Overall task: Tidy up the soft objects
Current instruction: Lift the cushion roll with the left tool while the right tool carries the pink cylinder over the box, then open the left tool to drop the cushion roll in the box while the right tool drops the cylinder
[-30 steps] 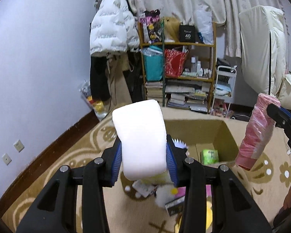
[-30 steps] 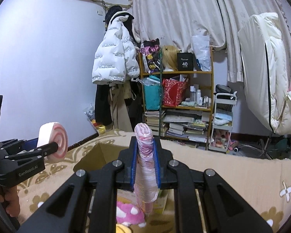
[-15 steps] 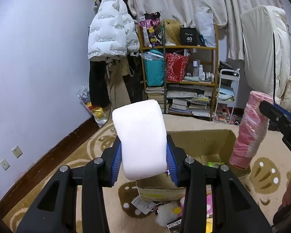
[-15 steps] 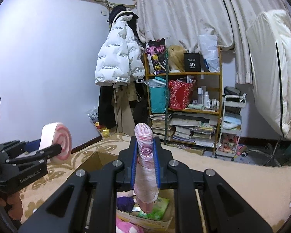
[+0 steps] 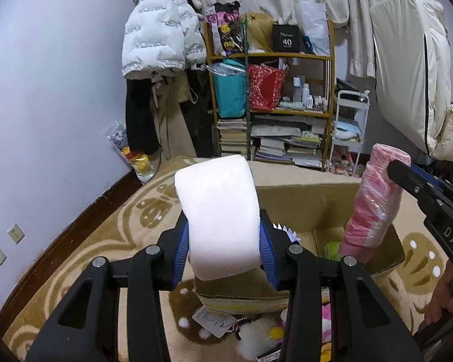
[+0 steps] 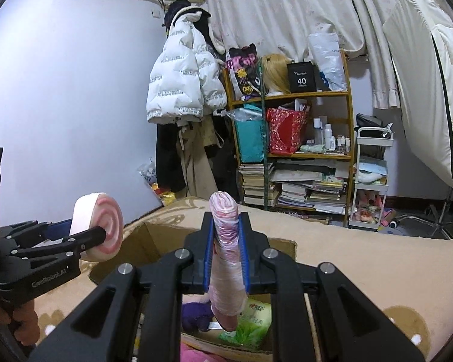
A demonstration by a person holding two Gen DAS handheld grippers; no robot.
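**Foam roll and pink bundle poised over the box**

White foam roll (image 5: 220, 217) pinched upright between blue pads (image 5: 181, 250) of left gripper (image 5: 223, 253), jaws narrowed to the roll's width; pink-and-white spiral end face visible from the other camera (image 6: 104, 226). Right gripper (image 6: 226, 250) clamped tight on pink plastic-wrapped bundle (image 6: 226, 259), bundle standing upright, lower end hanging over the open cardboard box (image 5: 302, 202). Seen from left wrist, bundle (image 5: 374, 208) at three o'clock of the roll, well apart. Box directly ahead at twelve o'clock, on patterned beige rug (image 5: 111, 241); inside, green tissue pack (image 6: 250, 325) and purple plush (image 6: 196, 316) below the bundle.

Likely step: lowering both items into the box. Best done by carrying each past the near wall first, sinking low, then releasing one at a time so neither topples onto the rim; gentle squeeze only, foam deforms easily.

Readable writing: "40" on black bag (image 6: 302, 78) on shelf (image 6: 290, 95) at twelve o'clock; "GenRobot.AI" seemingly on left gripper body; "DAS" on right gripper body (image 5: 451, 238); repeated print on white puffer jacket (image 6: 184, 81) too small to read.
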